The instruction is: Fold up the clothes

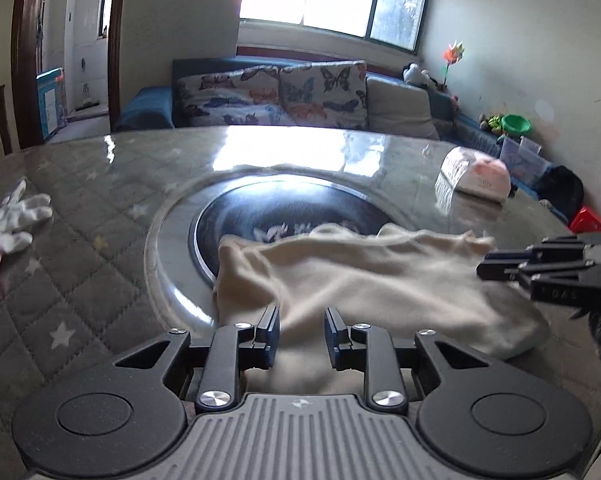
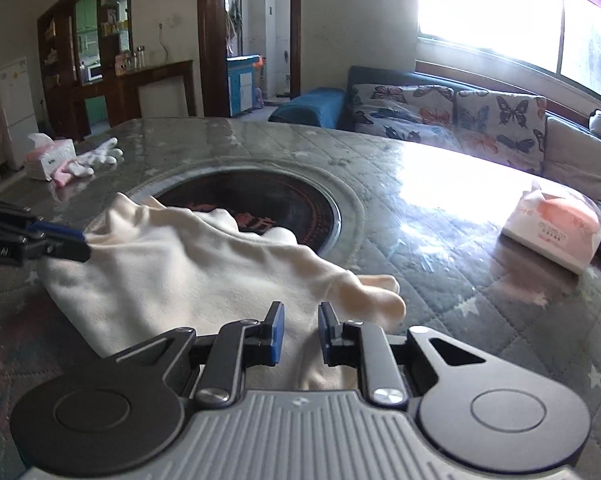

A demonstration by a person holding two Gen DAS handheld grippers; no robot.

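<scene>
Left wrist view looks along the left gripper [image 1: 302,334], whose two blue-padded fingers stand apart with a clear gap between them, nothing pinched; the near edge of the cream garment [image 1: 364,280] lies under and just ahead of them. That garment is spread in loose folds on the quilted, star-printed table cover [image 1: 80,264], its far edge lapping over the rim of the dark round inset [image 1: 236,216] in the middle of the table. At the right edge of this view the right gripper [image 1: 496,266] comes in sideways over the garment's far corner — from here its fingers look close together, but the angle does not settle it.

Right wrist view shows that same gripper [image 2: 300,330] from behind: fingers parted, cloth lying beneath the gap, not clamped. A narrow rolled end of the garment [image 2: 376,296] pokes out to the right of the fingers. The left gripper enters at the left edge, its blue pads [image 2: 66,248] touching the garment's raised corner.

White gloves [image 1: 18,216] lie well apart on the table's left side, beside a tissue box [image 2: 46,156]; a soft tissue pack [image 2: 552,232] sits on the right.
</scene>
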